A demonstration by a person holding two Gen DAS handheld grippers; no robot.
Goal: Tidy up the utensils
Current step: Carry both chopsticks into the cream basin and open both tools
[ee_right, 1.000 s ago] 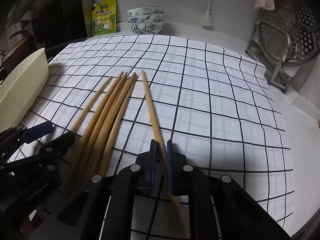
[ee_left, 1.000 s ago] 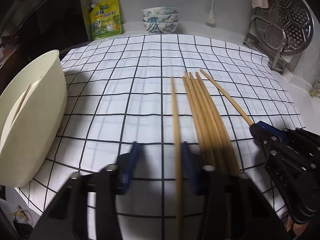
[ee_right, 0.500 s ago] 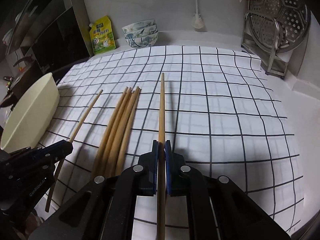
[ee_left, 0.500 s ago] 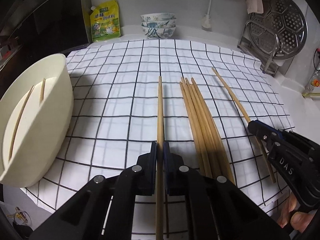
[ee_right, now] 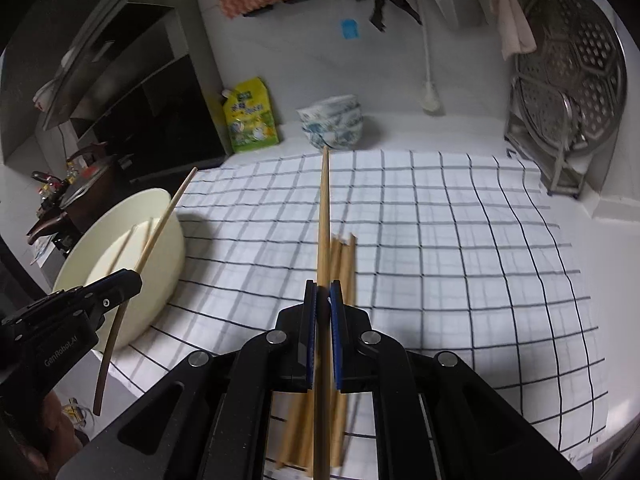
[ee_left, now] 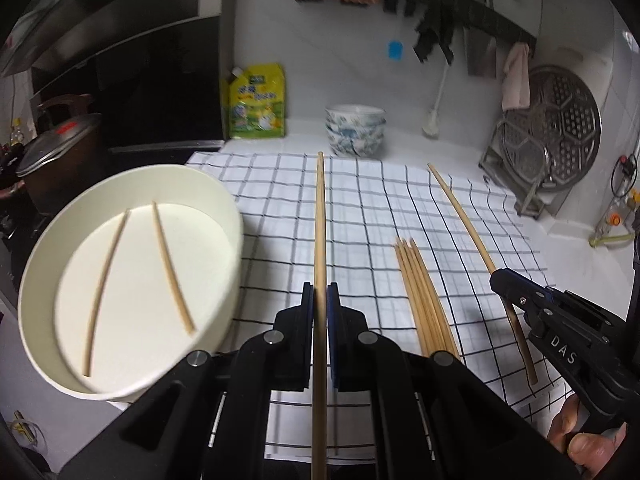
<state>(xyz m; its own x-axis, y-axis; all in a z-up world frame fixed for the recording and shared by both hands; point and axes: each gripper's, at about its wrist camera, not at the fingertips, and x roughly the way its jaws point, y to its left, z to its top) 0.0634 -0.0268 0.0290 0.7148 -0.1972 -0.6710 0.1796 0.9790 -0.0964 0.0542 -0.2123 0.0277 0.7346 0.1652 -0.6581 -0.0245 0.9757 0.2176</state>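
Left wrist view: left gripper (ee_left: 319, 304) clamped on a chopstick (ee_left: 319, 216), long axis pointing forward; cream bowl (ee_left: 224, 200) just left, nearer this hand. Right gripper (ee_right: 323, 300) clamped on its own chopstick (ee_right: 323, 208).

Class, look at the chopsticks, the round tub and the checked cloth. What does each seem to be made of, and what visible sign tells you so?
Chopsticks: probably bamboo or wood, with a matte tan, uncoated look.
Round tub: likely plastic or coated paperboard, with a thin, smooth cream wall; the pictures leave it open.
Checked cloth: seems woven fabric, matte, with soft ripples at its edge.
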